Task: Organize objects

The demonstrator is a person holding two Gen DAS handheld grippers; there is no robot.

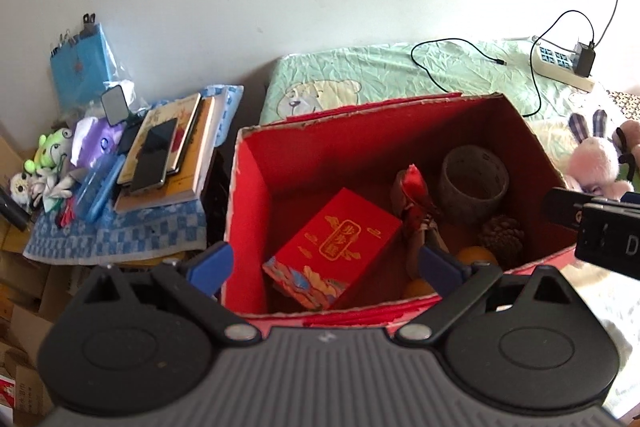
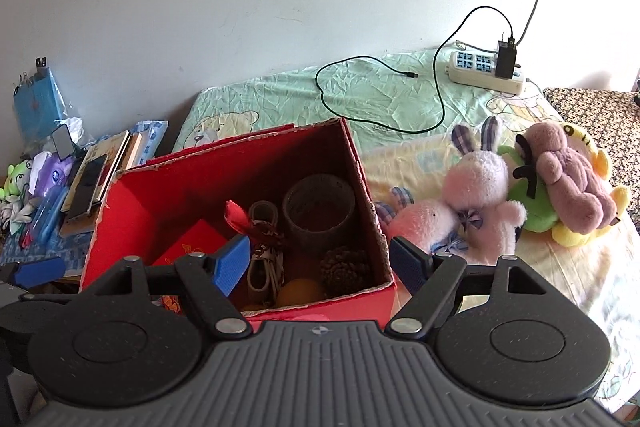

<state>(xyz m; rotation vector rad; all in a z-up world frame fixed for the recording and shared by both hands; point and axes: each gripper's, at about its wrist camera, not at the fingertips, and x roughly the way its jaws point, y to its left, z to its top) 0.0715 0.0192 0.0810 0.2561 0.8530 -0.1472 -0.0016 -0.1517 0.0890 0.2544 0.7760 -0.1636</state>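
Both tongs are spread wide and empty: the left tongs [image 1: 326,267] hang over the near rim of the open red cardboard box [image 1: 248,195], and the right tongs [image 2: 320,263] hover above the same box's right half. The box sits on a bed with a pale green bear-print sheet [image 2: 380,87].

Judging by the layout, this is a pause between picks, nothing in hand yet. The likeliest next target is the heap of soft toys on the bed just right of the box, led by the pink plush rabbit [image 2: 480,187]; that would call for swinging the right tongs rightward and closing on a limb or ear.

Inside the box, from largest down: a flat red gift carton with gold print [image 1: 340,247], a grey cylindrical roll [image 1: 474,183], a brown pine cone [image 1: 502,237], and an orange fruit [image 2: 300,291].
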